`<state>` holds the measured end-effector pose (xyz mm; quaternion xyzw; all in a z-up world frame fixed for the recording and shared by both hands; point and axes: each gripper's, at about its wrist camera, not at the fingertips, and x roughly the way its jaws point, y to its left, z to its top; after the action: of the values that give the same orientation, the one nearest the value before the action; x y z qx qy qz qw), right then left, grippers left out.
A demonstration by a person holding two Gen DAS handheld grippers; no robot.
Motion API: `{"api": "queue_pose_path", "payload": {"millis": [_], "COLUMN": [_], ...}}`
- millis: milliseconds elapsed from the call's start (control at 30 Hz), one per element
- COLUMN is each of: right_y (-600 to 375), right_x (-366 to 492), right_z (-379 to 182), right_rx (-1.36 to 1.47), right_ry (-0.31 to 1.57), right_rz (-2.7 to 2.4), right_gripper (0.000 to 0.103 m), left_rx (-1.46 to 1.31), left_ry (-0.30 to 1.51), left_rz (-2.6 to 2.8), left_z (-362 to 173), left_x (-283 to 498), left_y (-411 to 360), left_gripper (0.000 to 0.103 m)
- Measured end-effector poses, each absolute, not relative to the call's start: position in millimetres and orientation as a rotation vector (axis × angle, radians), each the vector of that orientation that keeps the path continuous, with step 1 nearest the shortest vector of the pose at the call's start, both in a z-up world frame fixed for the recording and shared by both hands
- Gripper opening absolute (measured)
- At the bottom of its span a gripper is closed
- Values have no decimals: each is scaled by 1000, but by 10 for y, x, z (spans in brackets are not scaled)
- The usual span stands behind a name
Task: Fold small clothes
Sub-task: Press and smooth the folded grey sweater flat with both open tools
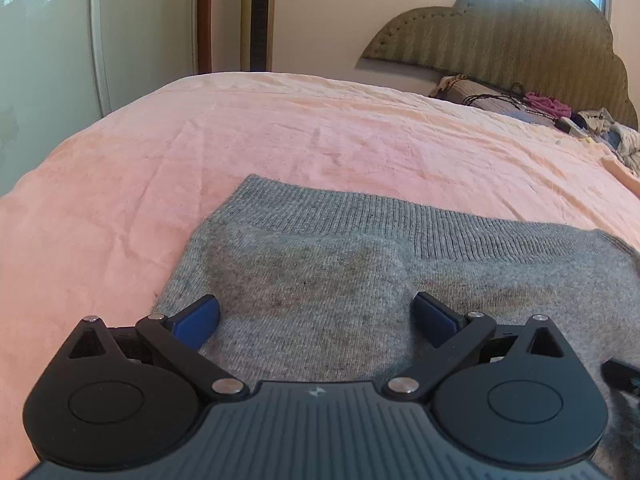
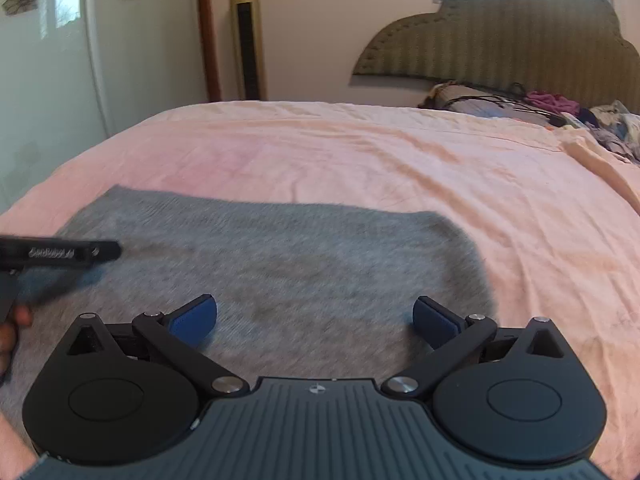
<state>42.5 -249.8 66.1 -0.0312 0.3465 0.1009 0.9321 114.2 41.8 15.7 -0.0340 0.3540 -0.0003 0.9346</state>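
Note:
A small grey knit garment (image 1: 320, 264) with a ribbed band along its far edge lies flat on the pink bedsheet (image 1: 280, 132). My left gripper (image 1: 316, 316) hovers over its left part, open, nothing between the blue pads (image 1: 198, 320). In the right wrist view the same grey garment (image 2: 280, 256) looks blurred, and my right gripper (image 2: 316, 316) stands open over its right part, empty. The left gripper's black body (image 2: 60, 254) shows at the left edge of that view, with a hand (image 2: 12, 328) below it.
The pink bedsheet (image 2: 360, 152) stretches far ahead and to both sides. At the far right, by the padded headboard (image 1: 520, 40), lie a pillow, cables and mixed clothes (image 1: 540, 106). A tall tower fan (image 2: 246, 36) stands by the wall beyond the bed.

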Motion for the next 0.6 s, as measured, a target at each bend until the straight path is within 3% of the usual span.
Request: {"api": "queue_pose_path", "payload": {"millis": [200,300,500,600], "right_y": [-2682,-2661,-2680,-2667], "right_x": [246,22,-137,-160], "right_z": [676,820,626,709], "right_rx": [-69,-23,-40,-80], "right_ry": [679,674,696,728], "right_rz": [208,211,279,267], "right_gripper": [103,103,103,103], "left_rx": [-81,-127,87,27], "left_ry": [744,671,724,714], "left_rz": [-8,-112,-152,-144], "left_z": [321,458,155,287], "left_x": [736,288,75,-3], "left_y": [584,592,278,349], "left_gripper": [103,103,103,103]}}
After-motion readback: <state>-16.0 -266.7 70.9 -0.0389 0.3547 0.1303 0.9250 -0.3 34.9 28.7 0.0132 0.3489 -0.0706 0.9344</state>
